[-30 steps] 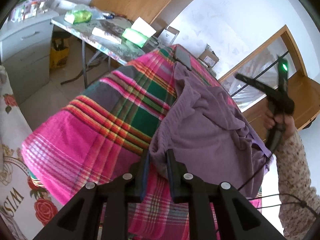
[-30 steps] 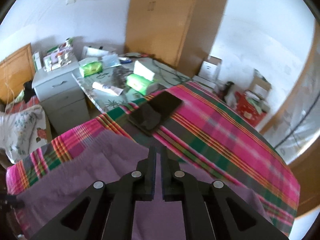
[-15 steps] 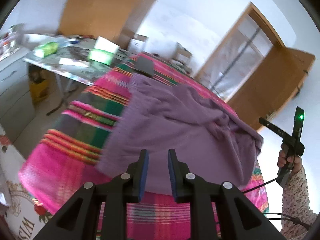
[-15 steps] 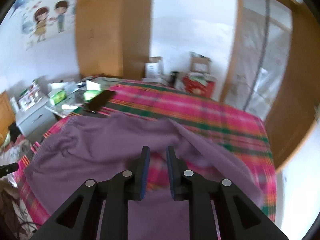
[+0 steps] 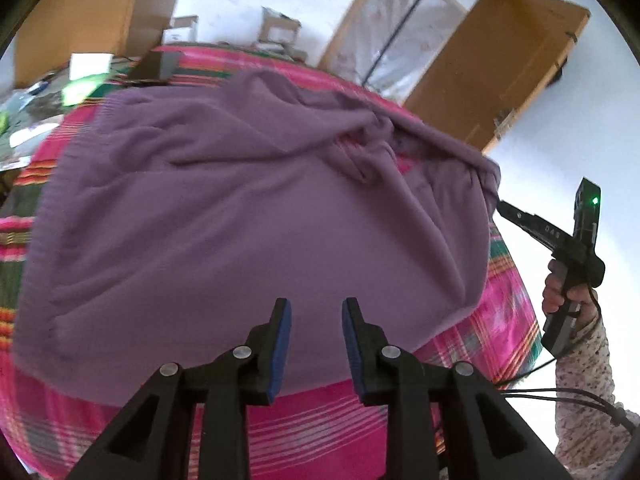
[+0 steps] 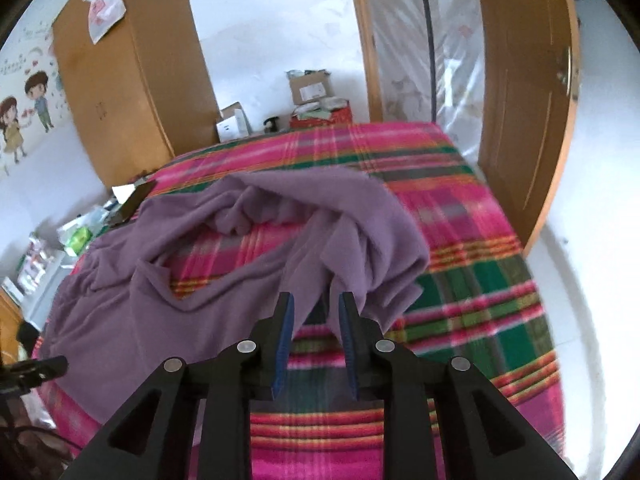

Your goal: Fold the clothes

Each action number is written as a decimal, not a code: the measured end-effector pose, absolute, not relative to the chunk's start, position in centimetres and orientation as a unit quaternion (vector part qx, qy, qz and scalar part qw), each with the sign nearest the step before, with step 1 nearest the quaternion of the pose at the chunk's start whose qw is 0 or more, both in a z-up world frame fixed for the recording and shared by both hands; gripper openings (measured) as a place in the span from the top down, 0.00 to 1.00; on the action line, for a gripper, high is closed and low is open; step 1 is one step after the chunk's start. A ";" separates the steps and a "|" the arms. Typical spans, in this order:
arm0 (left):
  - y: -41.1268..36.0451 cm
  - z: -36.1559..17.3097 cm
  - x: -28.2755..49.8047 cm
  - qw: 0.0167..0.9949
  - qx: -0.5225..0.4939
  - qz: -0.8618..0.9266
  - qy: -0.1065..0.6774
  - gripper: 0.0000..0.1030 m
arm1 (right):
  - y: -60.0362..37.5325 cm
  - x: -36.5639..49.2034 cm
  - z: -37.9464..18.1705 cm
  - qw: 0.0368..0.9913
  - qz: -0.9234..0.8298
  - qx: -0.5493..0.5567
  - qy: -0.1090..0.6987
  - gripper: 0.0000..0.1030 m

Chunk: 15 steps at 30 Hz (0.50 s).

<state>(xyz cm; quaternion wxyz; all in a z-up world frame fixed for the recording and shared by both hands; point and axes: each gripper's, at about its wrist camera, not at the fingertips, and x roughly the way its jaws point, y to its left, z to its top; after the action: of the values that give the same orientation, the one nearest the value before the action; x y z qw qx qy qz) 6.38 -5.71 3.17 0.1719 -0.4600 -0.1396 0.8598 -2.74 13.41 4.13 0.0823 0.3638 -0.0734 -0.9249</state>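
Observation:
A purple sweater point(image 5: 224, 216) lies spread and rumpled on the pink plaid bed cover point(image 5: 508, 320). My left gripper point(image 5: 316, 308) hovers over the sweater's near hem, its jaws opening with nothing between them. In the right wrist view the sweater point(image 6: 248, 280) is bunched, with a sleeve fold reaching the fingertips of my right gripper point(image 6: 316, 304). Those jaws are opening too, and the pads do not press the cloth. The left wrist view shows the right gripper point(image 5: 516, 216) in a hand at the bed's right edge. A tip of the left gripper point(image 6: 40, 364) shows at the far left.
A dark phone point(image 6: 132, 204) lies on the bed cover point(image 6: 472, 320) near the far corner. A cluttered side table point(image 6: 76, 236) and a wooden wardrobe point(image 6: 132, 80) stand beyond it. Cardboard boxes point(image 6: 312, 88) sit against the wall, and a wooden door point(image 6: 524, 100) stands open on the right.
Both grippers have let go of the sweater and their jaws have widened. The left one pulled back from the hem; the right one swung round to the sleeve side. The sweater now lies flatter.

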 end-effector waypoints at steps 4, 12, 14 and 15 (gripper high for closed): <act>-3.2 3.7 5.5 0.195 -0.461 0.858 -0.118 0.74 | 13.4 -2.5 3.4 0.109 -0.924 0.355 -0.091 0.77; 2.6 6.5 2.2 0.250 -0.447 0.855 -0.085 0.71 | 15.0 -3.3 3.7 0.073 -0.936 0.332 -0.090 0.74; 4.8 7.2 1.4 0.274 -0.445 0.850 -0.064 0.66 | 15.6 -3.7 3.6 0.058 -0.937 0.331 -0.091 0.68; 6.0 7.5 1.0 0.285 -0.446 0.847 -0.052 0.66 | 15.8 -4.0 3.6 0.058 -0.937 0.332 -0.094 0.67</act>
<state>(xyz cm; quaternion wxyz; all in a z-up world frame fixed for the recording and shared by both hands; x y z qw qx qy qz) 1.04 6.02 7.47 0.2853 -0.4456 -0.0517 0.8470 -3.95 15.77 3.57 0.0581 0.3321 -0.0939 -0.9367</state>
